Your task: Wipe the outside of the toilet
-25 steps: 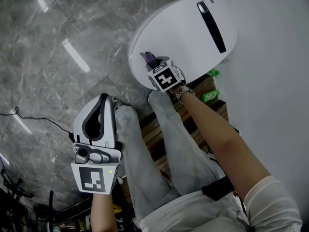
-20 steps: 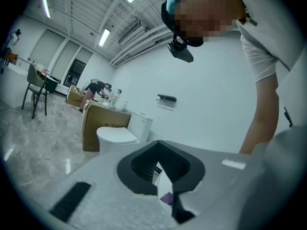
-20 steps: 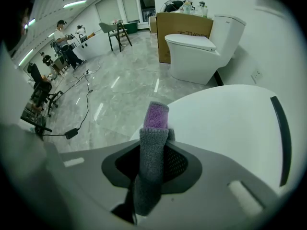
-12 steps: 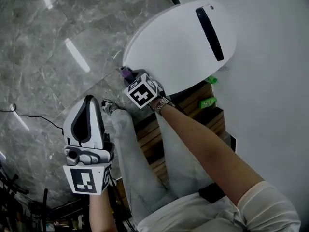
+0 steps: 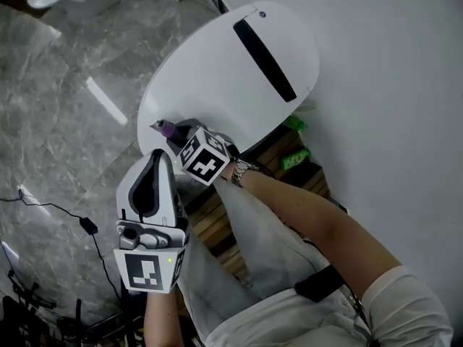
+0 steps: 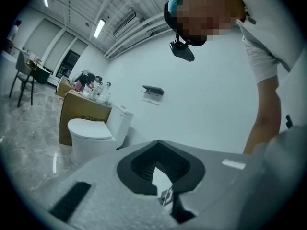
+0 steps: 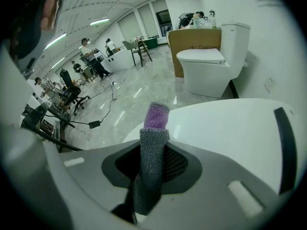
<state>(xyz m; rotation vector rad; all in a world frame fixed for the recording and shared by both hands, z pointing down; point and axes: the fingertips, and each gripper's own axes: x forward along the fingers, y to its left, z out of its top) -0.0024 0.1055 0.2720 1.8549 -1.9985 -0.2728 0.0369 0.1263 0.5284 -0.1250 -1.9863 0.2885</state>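
Toilet of white ceramic (image 5: 217, 71), its lid closed, stands on the grey marble floor (image 5: 65, 85) against a white wall. The right tool (image 5: 171, 131) is clamped on a grey-and-purple knitted cloth (image 7: 152, 152) at the lid's front edge. The left tool (image 5: 155, 166), jaws together and empty, hangs just beside it.

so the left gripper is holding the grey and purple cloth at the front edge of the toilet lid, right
Not the left. The right gripper holds the grey and purple cloth at the front edge of the toilet lid; the right gripper view shows its jaws shut on it. The left gripper hangs clear of the toilet with nothing in its jaws, as the head view shows.
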